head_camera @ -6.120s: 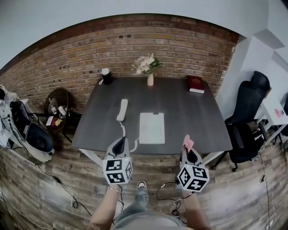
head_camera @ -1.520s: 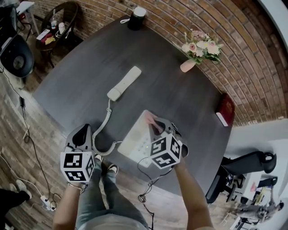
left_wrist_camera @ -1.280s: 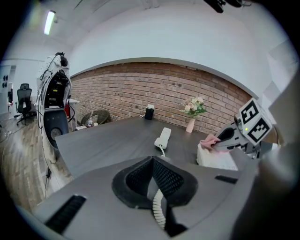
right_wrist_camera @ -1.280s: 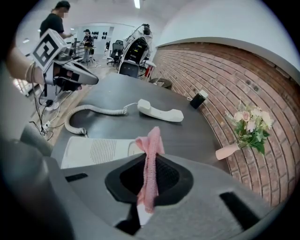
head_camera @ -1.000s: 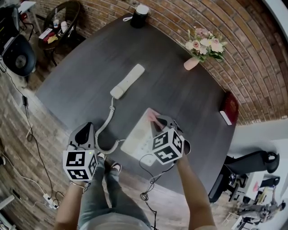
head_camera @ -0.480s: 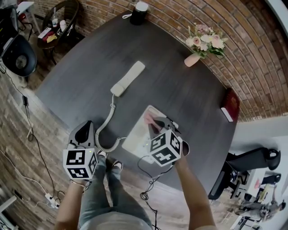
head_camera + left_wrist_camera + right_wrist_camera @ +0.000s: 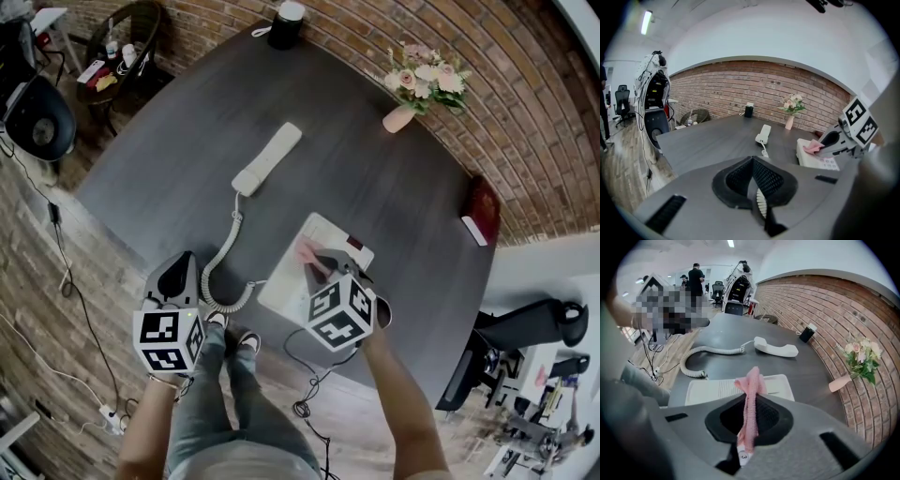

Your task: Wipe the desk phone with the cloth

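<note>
The white desk phone base (image 7: 286, 281) lies near the table's front edge. Its handset (image 7: 268, 157) lies off the hook farther back, joined by a coiled cord (image 7: 223, 267). My right gripper (image 7: 313, 262) is shut on a pink cloth (image 7: 306, 252) and holds it on top of the base. In the right gripper view the cloth (image 7: 751, 394) stands up between the jaws over the base (image 7: 712, 391). My left gripper (image 7: 176, 277) hangs off the front edge beside the cord, shut with nothing in it (image 7: 754, 190).
A pink vase of flowers (image 7: 412, 89) and a dark cup (image 7: 286, 19) stand at the table's far side, a red book (image 7: 480, 223) at its right edge. An office chair (image 7: 525, 328) stands right. People stand far back (image 7: 696, 280).
Six seconds ago both grippers hung in front of the table. Over the last second the right gripper has slid the cloth from the base's far edge toward its middle. The left gripper stayed put.
</note>
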